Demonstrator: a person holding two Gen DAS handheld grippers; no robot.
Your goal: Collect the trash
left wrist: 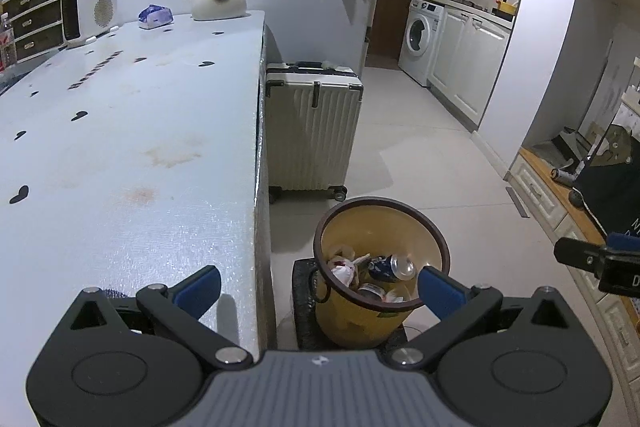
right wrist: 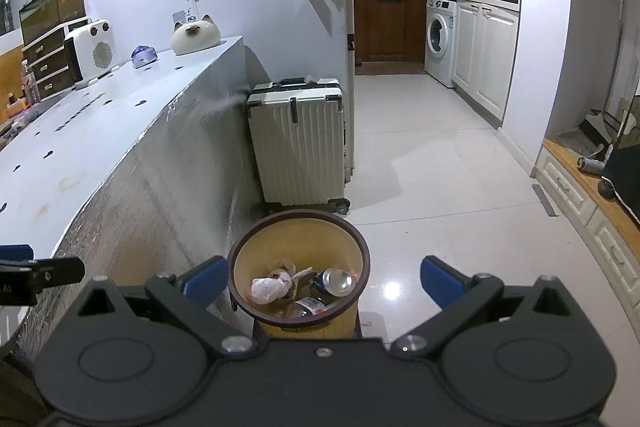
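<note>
A yellow trash bin with a dark brown rim (left wrist: 400,205) (right wrist: 298,215) stands on a dark block on the floor beside the table. Inside lie a crushed blue can (left wrist: 390,267) (right wrist: 338,281), a white crumpled wrapper (left wrist: 342,271) (right wrist: 266,287) and another can or bottle (right wrist: 310,305). My left gripper (left wrist: 320,287) is open and empty, above the table edge and the bin. My right gripper (right wrist: 324,279) is open and empty, just above the bin. The right gripper also shows at the right edge of the left wrist view (left wrist: 592,259).
A long light-blue table (left wrist: 132,131) (right wrist: 92,131) holds a white heater (left wrist: 90,9), a cat-shaped box (left wrist: 219,3), a blue tissue pack (left wrist: 155,15) and drawers (left wrist: 32,17). A cream suitcase (left wrist: 312,131) (right wrist: 298,147) stands beyond the bin. A kitchen with a washing machine (right wrist: 440,35) lies behind.
</note>
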